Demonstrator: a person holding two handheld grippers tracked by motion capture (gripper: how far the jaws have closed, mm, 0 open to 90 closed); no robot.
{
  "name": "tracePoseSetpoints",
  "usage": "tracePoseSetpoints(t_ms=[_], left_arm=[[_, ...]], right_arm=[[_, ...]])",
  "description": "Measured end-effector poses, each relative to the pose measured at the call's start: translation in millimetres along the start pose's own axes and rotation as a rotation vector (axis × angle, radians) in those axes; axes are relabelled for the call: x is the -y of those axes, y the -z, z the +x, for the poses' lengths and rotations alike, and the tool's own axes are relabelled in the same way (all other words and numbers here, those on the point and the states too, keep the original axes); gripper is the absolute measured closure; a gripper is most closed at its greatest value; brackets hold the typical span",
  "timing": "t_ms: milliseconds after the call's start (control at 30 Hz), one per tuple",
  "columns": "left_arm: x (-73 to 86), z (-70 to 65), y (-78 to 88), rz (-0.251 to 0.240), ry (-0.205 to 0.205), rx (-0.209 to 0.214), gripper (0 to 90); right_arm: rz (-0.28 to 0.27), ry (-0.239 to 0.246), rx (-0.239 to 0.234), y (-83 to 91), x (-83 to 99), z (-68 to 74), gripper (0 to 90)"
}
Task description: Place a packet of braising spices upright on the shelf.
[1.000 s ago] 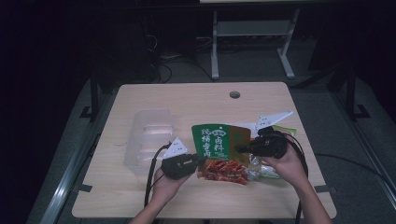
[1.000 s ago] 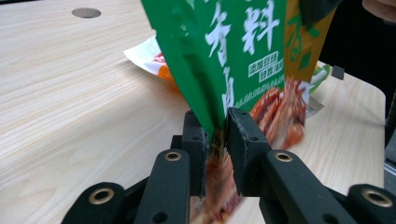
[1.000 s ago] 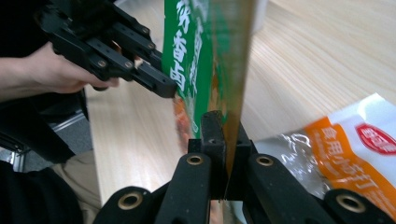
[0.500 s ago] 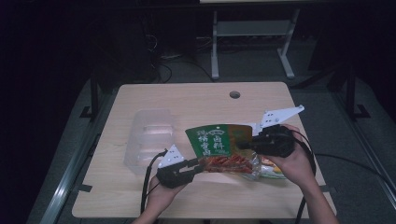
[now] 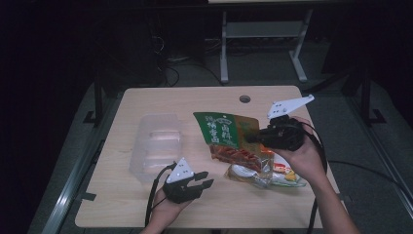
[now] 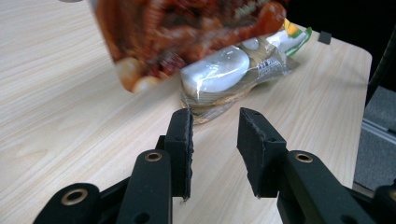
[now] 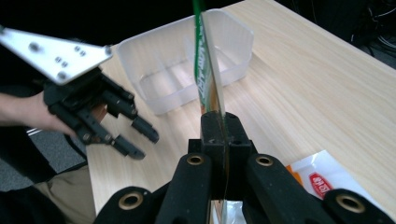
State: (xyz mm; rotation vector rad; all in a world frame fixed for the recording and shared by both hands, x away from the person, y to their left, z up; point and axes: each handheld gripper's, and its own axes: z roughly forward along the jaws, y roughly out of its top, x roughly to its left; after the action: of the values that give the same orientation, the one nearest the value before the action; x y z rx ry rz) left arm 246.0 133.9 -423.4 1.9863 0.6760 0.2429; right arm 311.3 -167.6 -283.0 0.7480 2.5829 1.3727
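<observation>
The right gripper (image 5: 253,138), right of the middle in the high view, is clamped tight on one edge of the green snack bag (image 5: 229,138). A moment ago the bag lay flat on the table (image 5: 146,209). Now it hangs in the air, higher and tipped, so the lift looks to be under way.

The left gripper (image 5: 203,179), in the lower middle of that view, has let go of the bag and pulled back toward the bottom edge. Its jaws have just been opening, they stand apart, and nothing is between them.

In the right gripper view the bag rises thin and edge-on from the shut jaws in the middle. The clear plastic box (image 7: 187,60) sits behind it at the top, maybe where the bag goes next. A small clear packet (image 6: 219,74) lies on the table under the bag
</observation>
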Motion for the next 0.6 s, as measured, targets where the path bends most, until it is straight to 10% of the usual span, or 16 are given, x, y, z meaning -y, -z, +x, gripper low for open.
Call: tracePoseSetpoints(t_ms=[600], left_arm=[[1.9,-0.8,2.5,-0.008,-0.027,0.01,46.9]], right_arm=[[0.005,-0.023,-0.013,-28.4,-18.4,-14.6,89.9]])
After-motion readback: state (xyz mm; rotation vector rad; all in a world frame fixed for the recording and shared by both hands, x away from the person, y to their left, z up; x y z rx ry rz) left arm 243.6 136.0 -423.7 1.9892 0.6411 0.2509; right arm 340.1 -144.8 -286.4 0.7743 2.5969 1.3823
